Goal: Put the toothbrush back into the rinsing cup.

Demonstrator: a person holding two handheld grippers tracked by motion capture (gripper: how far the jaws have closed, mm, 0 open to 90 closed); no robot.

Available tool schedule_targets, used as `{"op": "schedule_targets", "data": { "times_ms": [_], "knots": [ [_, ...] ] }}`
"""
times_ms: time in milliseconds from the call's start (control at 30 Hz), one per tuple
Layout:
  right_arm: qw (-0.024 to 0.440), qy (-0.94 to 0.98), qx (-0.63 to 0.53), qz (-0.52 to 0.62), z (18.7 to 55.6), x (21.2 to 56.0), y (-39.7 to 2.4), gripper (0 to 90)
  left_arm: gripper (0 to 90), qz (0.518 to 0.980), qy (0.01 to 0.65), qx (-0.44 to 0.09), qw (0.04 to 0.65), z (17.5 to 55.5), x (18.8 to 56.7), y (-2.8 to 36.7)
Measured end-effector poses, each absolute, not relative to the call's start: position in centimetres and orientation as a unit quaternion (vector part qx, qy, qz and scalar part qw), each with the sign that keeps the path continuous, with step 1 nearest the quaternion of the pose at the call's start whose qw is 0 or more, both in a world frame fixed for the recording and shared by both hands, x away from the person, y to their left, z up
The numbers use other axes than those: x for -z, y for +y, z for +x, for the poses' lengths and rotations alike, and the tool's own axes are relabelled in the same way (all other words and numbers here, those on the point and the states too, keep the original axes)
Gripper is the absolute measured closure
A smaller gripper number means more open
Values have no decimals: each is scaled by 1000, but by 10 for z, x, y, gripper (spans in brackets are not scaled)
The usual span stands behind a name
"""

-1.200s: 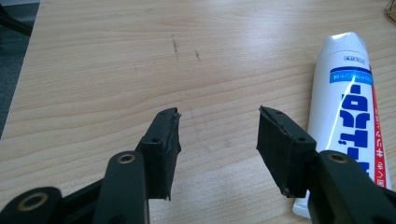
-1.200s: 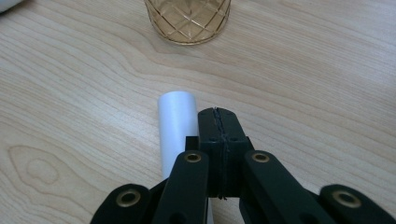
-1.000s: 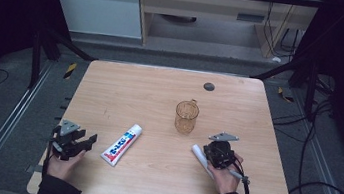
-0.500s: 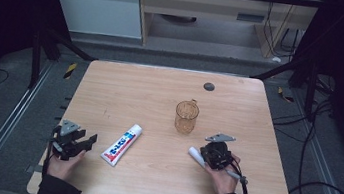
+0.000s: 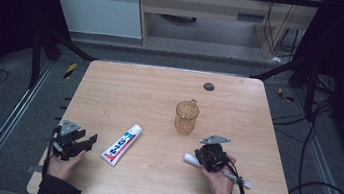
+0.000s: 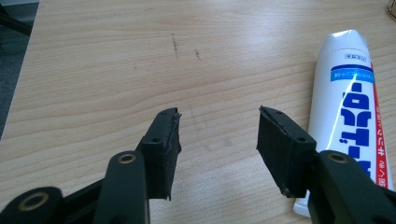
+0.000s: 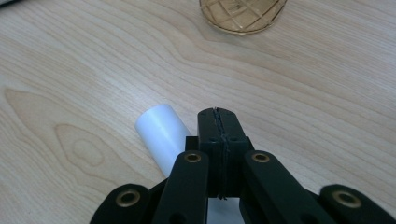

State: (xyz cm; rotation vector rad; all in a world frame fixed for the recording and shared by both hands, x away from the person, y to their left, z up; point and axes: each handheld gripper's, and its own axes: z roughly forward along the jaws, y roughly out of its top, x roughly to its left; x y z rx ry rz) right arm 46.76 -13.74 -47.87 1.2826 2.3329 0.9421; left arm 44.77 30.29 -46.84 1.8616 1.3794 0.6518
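Note:
A white toothpaste tube (image 5: 122, 145) with blue and red print lies flat on the wooden table (image 5: 150, 94). My left gripper (image 5: 88, 141) rests at the near left, just left of it. In the left gripper view my left gripper (image 6: 218, 126) stands open over bare wood, with the tube (image 6: 350, 107) outside the right jaw. An amber glass cup (image 5: 186, 116) stands upright mid-table. My right gripper (image 5: 208, 150) sits below and to the right of it. In the right gripper view its jaws (image 7: 218, 114) are shut pad to pad. A white cylinder (image 7: 161, 130) pokes out from under their left side, the cup (image 7: 243, 14) beyond.
A small dark disc (image 5: 208, 86) lies near the table's far edge. The table's left edge (image 6: 18, 88) runs close to the left gripper. Metal rails and cables run along the floor on both sides.
The right gripper and the white cylinder by it have shifted slightly toward the near edge. The left gripper has stayed put.

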Motion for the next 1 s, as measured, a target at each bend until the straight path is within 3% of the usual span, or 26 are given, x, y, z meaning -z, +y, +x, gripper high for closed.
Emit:
{"op": "schedule_targets", "data": {
  "times_ms": [1000],
  "knots": [
    [135, 836, -336, 412, 448, 481, -132, 897, 482, 724, 533, -254, 356, 448, 468, 302]
  ]
}}
